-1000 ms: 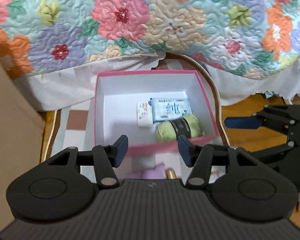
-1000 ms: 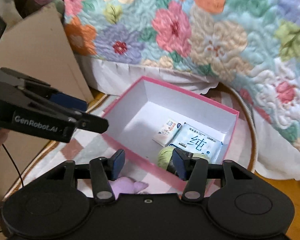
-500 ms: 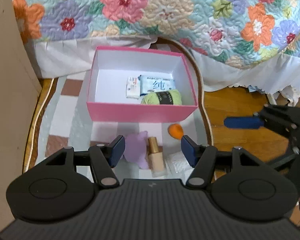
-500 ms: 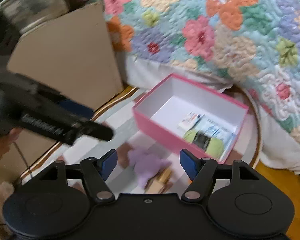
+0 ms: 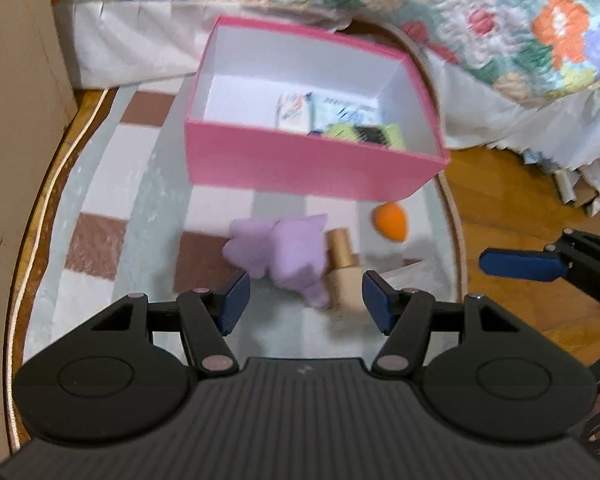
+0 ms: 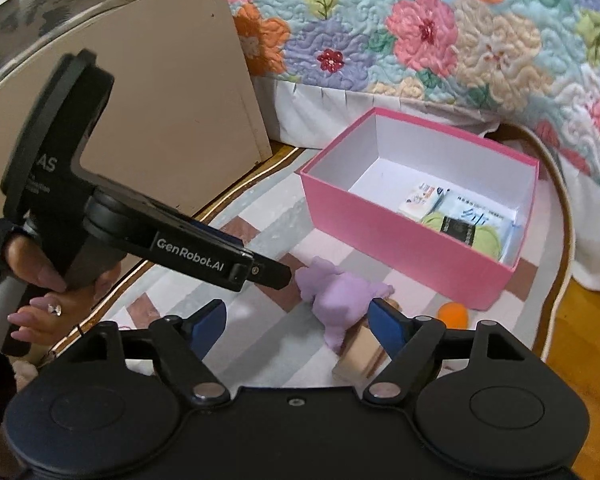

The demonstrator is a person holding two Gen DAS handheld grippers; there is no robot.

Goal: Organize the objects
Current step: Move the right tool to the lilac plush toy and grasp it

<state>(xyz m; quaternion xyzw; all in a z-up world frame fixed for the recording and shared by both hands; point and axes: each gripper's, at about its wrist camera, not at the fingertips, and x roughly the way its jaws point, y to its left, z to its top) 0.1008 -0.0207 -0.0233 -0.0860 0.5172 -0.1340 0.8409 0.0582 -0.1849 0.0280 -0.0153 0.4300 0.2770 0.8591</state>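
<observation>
A pink box stands on a checked mat and holds a small white packet, a blue tissue pack and a green yarn ball. In front of it lie a purple plush toy, a beige bottle with a gold cap and an orange sponge. My left gripper is open and empty just above the plush and bottle. My right gripper is open and empty, near the plush.
The mat covers a low round table with a gold rim. A flowered quilt hangs behind the box. A beige board stands at the left. Wooden floor lies to the right. The left gripper's body crosses the right wrist view.
Both grippers have pulled back from the box and dropped lower toward the loose items. The plush, bottle and sponge have come into view. Both stay open.
</observation>
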